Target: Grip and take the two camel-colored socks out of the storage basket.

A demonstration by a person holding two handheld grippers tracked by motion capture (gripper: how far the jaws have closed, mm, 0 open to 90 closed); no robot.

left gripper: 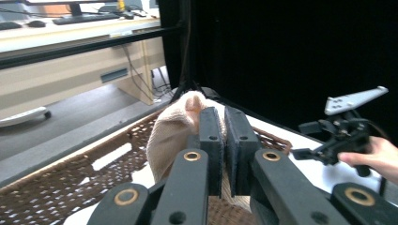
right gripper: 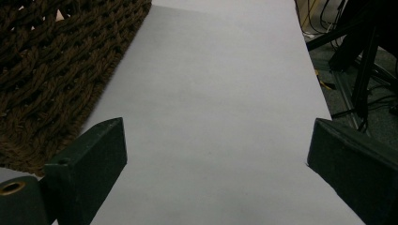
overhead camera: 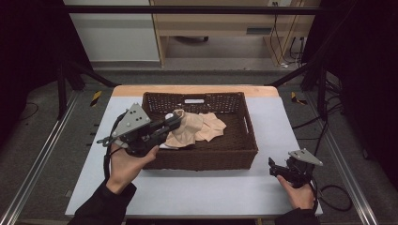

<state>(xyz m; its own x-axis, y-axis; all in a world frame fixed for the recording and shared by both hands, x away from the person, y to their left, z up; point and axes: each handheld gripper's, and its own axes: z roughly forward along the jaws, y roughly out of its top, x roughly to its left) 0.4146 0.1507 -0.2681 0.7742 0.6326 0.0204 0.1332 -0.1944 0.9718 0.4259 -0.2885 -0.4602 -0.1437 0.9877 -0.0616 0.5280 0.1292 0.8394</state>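
Dim black curtains close in both sides of the work cell, where a white table (overhead camera: 197, 187) carries a dark brown wicker basket (overhead camera: 206, 159) near its far edge. Over the basket's left wall, the left gripper (overhead camera: 174, 123) is clenched on a beige cloth (overhead camera: 195, 129); the left gripper view shows the two black jaws pressed nearly together with a fold of the cloth (left gripper: 171, 133) bunched up against the left one and lifted above the weave. From that pinch the fabric trails down into the basket, where the rest of it lies spread across the left and middle of the floor, reaching toward the far wall. A small white piece shows just under the cloth at the basket's left side; what it is cannot be told.

At the near right corner of the table, well apart from the basket, the right gripper (overhead camera: 272, 165) rests low in the person's hand. Its jaws stand wide apart in the right gripper view, released, with bare tabletop (right gripper: 220, 103) between them and the basket's woven wall (right gripper: 56, 70) to the left.

Beyond the table's far edge lie a grey floor, a pale wooden desk (overhead camera: 225, 28) with hanging cables, and metal frame rails along both sides.
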